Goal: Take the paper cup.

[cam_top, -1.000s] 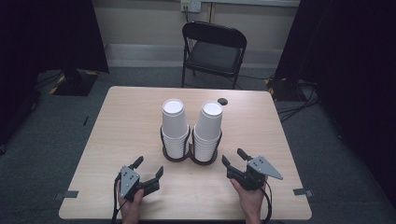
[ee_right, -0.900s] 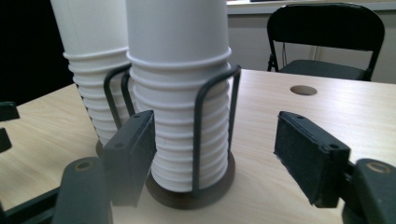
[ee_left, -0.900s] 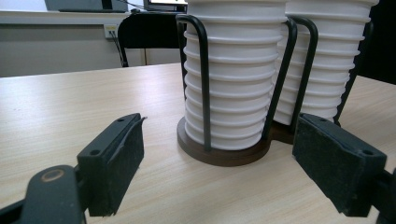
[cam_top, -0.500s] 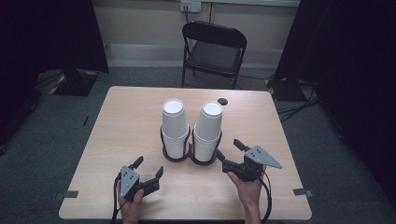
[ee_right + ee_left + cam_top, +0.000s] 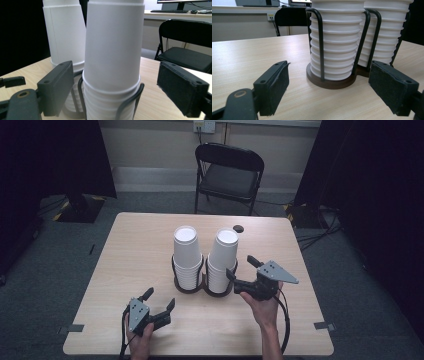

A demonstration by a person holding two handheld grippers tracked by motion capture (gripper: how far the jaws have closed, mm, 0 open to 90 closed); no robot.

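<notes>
Two cup stacks [image 5: 188, 257] [image 5: 222, 260] sit mid-desk [image 5: 130, 250] in a double wire holder [image 5: 202, 287]. Our right claw [image 5: 241, 268], jaws apart, nears the right stack; left claw [image 5: 159, 300] gapes too. A chair [image 5: 227, 175] stands beyond.

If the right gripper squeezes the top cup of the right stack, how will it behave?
The top cup looks thin-walled, so it probably dents under a firm squeeze. Its smooth tapered side may slip between the pads. Nested on the right stack, it might drag the next cup up.
</notes>
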